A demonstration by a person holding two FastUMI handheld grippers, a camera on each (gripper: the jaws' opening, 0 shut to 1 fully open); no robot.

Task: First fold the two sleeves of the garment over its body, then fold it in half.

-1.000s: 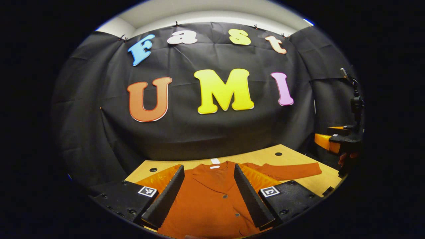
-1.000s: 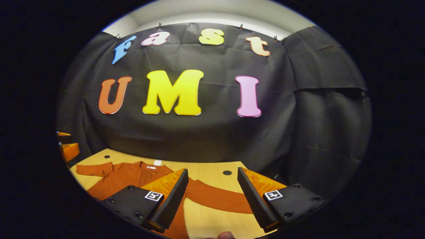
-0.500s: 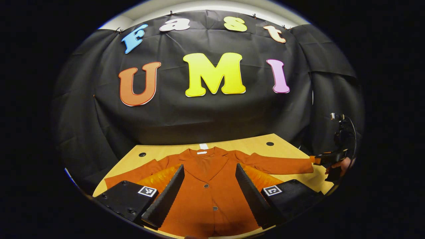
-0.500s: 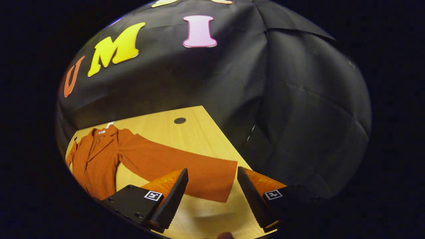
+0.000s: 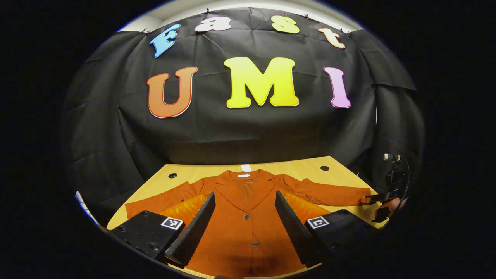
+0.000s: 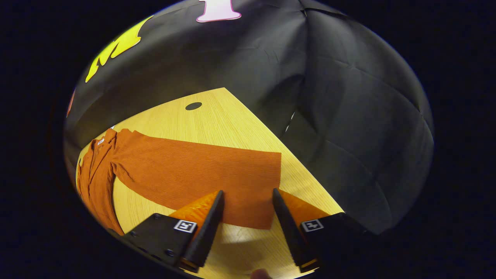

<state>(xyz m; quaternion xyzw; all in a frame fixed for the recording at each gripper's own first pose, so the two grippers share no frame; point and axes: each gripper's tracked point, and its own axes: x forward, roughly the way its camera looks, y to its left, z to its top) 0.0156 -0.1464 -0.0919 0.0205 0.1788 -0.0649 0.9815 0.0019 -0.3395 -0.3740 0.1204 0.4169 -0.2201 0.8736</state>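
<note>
Since half a second ago, my right gripper (image 6: 246, 193) has dropped lower and closer to the right sleeve (image 6: 201, 174), which now looms larger ahead of it, and its fingers have drawn in a little. They stand moderately apart, one to each side of the cuff's near edge, with nothing pinched between them that I can see; whether the tips touch the cloth or the desk (image 6: 217, 116) I cannot tell. That gripper is pitched steeply down toward the desktop.

From the left gripper view I see it far off at the right end of the desk (image 5: 310, 172), low over the sleeve's end, with a hand (image 5: 391, 205) behind it.

My left gripper (image 5: 245, 201) hangs over the middle of the garment (image 5: 248, 201), level and facing the booth wall, its fingers spread wide to either side of the button line and holding nothing. It has barely shifted from before.

The garment lies flat and face up on the desk, collar toward the wall, both sleeves stretched out sideways: the left sleeve (image 5: 162, 199) reaching to the desk's left edge, the right one running out to the far gripper. Neither sleeve is folded over the body yet.
</note>
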